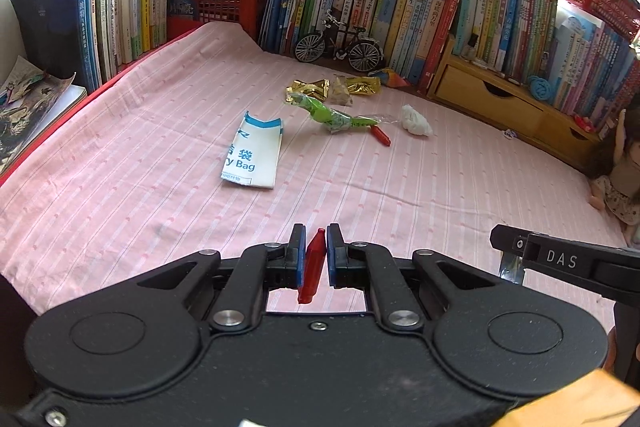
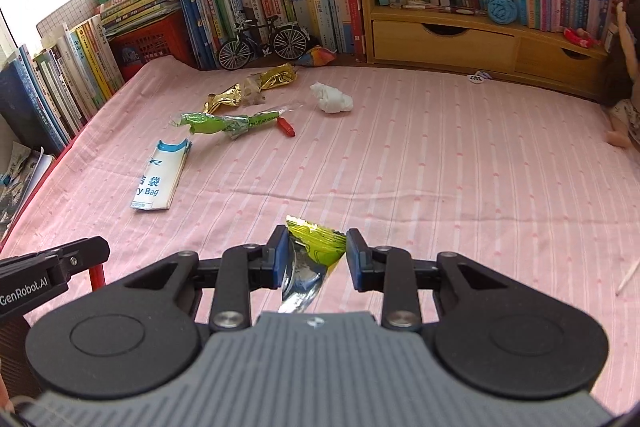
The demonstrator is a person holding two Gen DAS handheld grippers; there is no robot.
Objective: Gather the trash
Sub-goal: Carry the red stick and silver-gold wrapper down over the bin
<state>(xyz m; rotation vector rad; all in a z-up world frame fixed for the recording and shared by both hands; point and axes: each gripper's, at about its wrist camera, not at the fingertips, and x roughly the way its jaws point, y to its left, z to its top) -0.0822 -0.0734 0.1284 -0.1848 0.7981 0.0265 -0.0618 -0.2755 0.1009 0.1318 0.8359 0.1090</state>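
At twelve o'clock ahead, the white bag (image 1: 253, 151) is lying lengthwise toward you, while your left gripper (image 1: 316, 259) is clamping a red wrapper (image 1: 313, 267) and your right gripper (image 2: 316, 255) is pinching a yellow-green packet (image 2: 316, 247).

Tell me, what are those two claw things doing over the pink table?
A person is picking up trash with a gripper in each hand. The left gripper pinches a small red piece, and the right gripper holds a yellow-green wrapper. Still lying on the pink cloth are a white paper bag, a green wrapper, gold wrappers, a crumpled tissue and another red piece.
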